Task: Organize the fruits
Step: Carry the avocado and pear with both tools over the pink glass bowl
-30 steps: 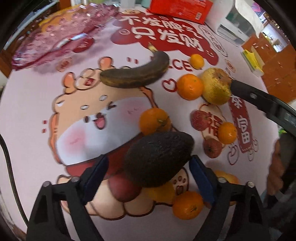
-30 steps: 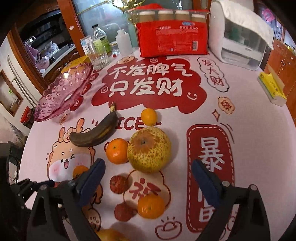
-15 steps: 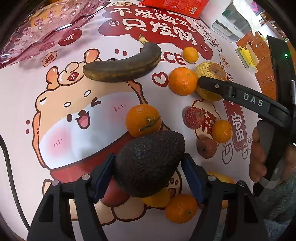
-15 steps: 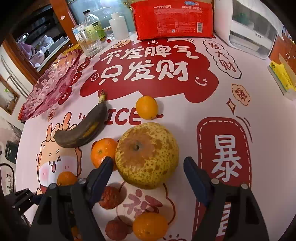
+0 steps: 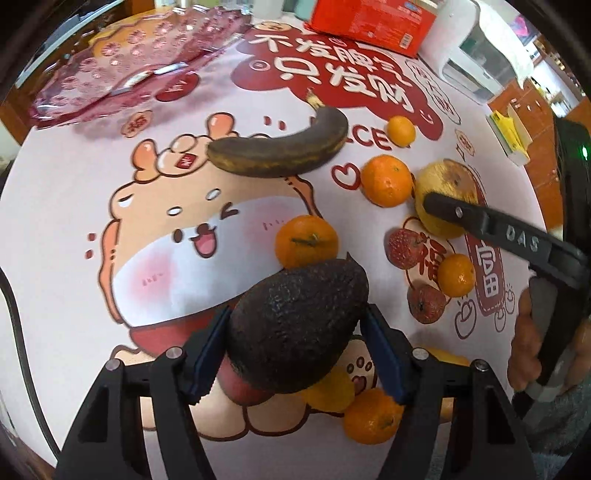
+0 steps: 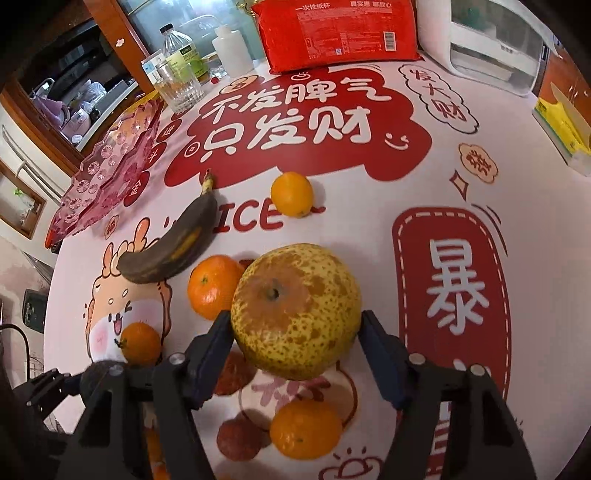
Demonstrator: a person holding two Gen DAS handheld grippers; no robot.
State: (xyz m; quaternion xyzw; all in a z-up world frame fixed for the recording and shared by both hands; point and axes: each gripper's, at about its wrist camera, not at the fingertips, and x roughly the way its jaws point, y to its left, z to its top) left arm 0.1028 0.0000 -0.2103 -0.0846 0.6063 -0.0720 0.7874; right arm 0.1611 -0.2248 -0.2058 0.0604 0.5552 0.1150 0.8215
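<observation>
Around my right gripper [image 6: 295,354] the fruit is crowded: a round orange mandarin [image 6: 214,291] touches the speckled yellow pear [image 6: 295,310] on its left, and a blackened banana [image 6: 173,243] lies further left. To the right, the printed tablecloth [image 6: 535,258] is free.

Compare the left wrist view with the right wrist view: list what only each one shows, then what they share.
Only the left wrist view shows the left gripper, its pads pressed on the dark avocado, and the person's hand gripping the other tool's handle.

Only the right wrist view shows the water bottle, the glass, and the right gripper closed on the spotted pear from the front.

Both show the blackened banana, the pink tray, the red package and the pear. Both grippers' jaws have just been closing.
</observation>
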